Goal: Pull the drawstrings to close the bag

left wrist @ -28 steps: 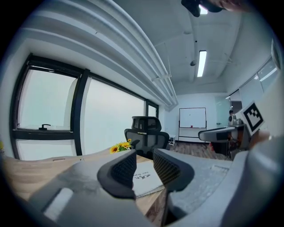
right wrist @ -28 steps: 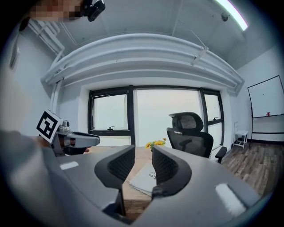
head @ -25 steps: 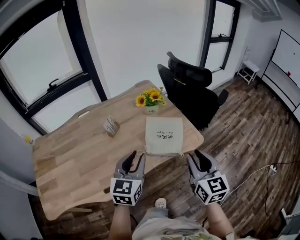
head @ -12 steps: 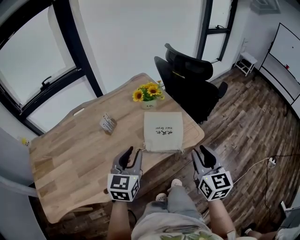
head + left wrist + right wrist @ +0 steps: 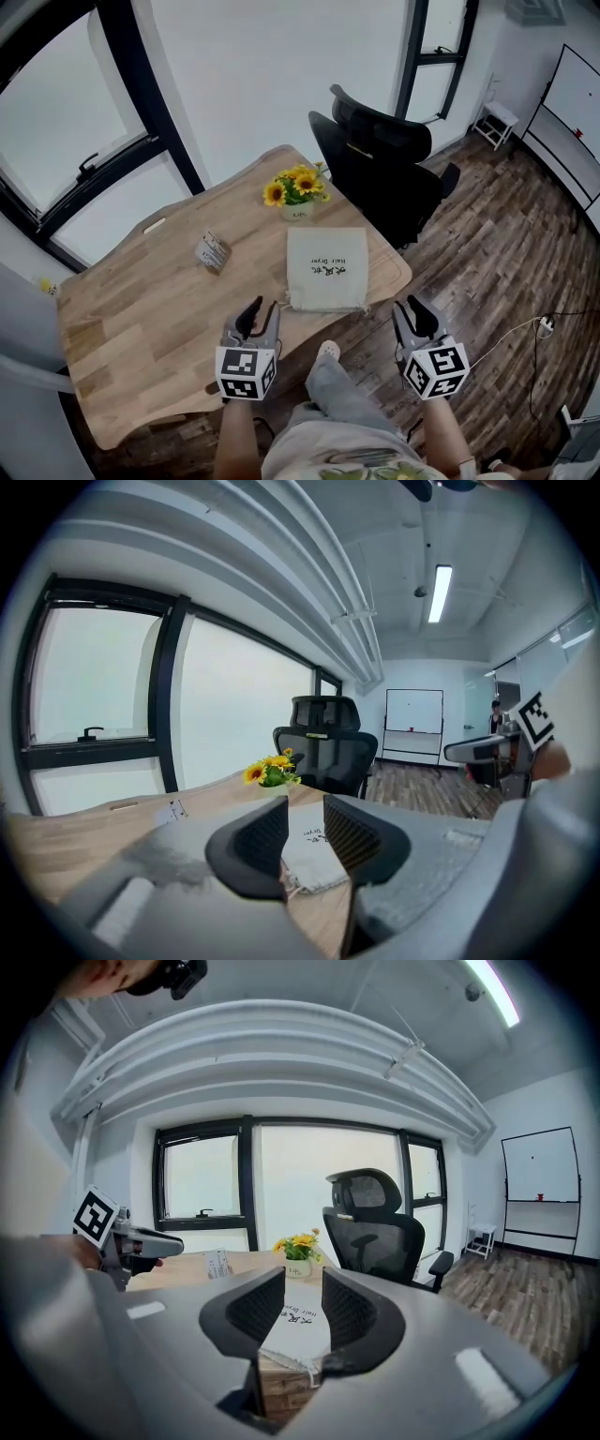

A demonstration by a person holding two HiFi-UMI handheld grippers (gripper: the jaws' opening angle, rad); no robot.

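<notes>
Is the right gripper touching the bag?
Apart. The head view shows floor between the right gripper and the bag.

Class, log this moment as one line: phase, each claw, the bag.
phase: pre-grasp | left claw: open, empty | right claw: open, empty | bag: flat on table, near edge, untouched

Overhead; two low views toward bag (image 5: 326, 270)

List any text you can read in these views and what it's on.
"Hair Dryer": on the cloth bag, as far as it reads; the line of characters beside it is too small.
Flower pot label: too blurred.
Small box print: too small.
</notes>
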